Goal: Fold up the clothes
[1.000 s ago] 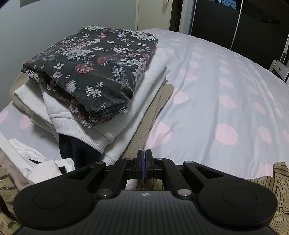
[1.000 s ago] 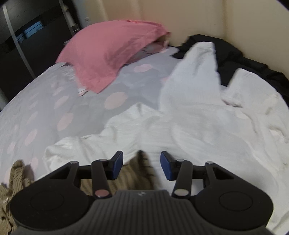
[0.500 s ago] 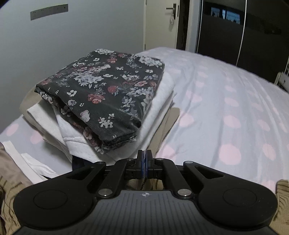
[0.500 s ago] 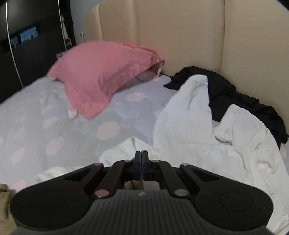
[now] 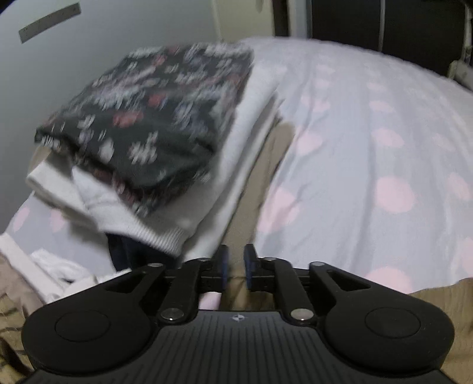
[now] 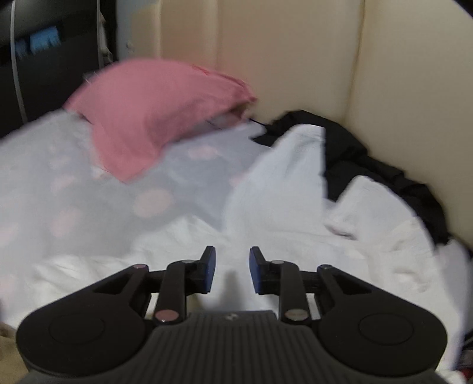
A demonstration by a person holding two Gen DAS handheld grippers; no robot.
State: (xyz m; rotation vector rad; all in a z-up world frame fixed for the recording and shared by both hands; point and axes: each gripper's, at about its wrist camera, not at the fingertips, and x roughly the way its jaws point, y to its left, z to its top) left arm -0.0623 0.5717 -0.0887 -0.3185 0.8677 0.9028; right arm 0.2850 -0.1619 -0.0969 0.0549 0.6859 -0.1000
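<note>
My left gripper [image 5: 235, 264] hovers low in front of a stack of folded clothes topped by a dark floral garment [image 5: 153, 118] lying on a white sweater [image 5: 165, 233]. Its jaws are opening a little; tan cloth [image 5: 235, 283] shows in the gap, and the pads do not press on it. More of the tan garment [image 5: 437, 298] lies at the lower right. My right gripper [image 6: 231, 270] hangs over a crumpled white garment [image 6: 280, 206]. Its jaws are opening with nothing between them.
The bed has a pale sheet with pink dots [image 5: 369, 147]. A pink pillow [image 6: 153, 115] and a black garment [image 6: 369, 165] lie by the cream headboard [image 6: 295, 59]. A grey wall [image 5: 88, 44] stands behind the stack, and dark wardrobe doors [image 5: 414, 26] beyond the bed.
The left jaws, shut in both earlier frames, now stand slightly apart. The right jaws closed over striped tan cloth, then parted again; that cloth no longer shows between them.
</note>
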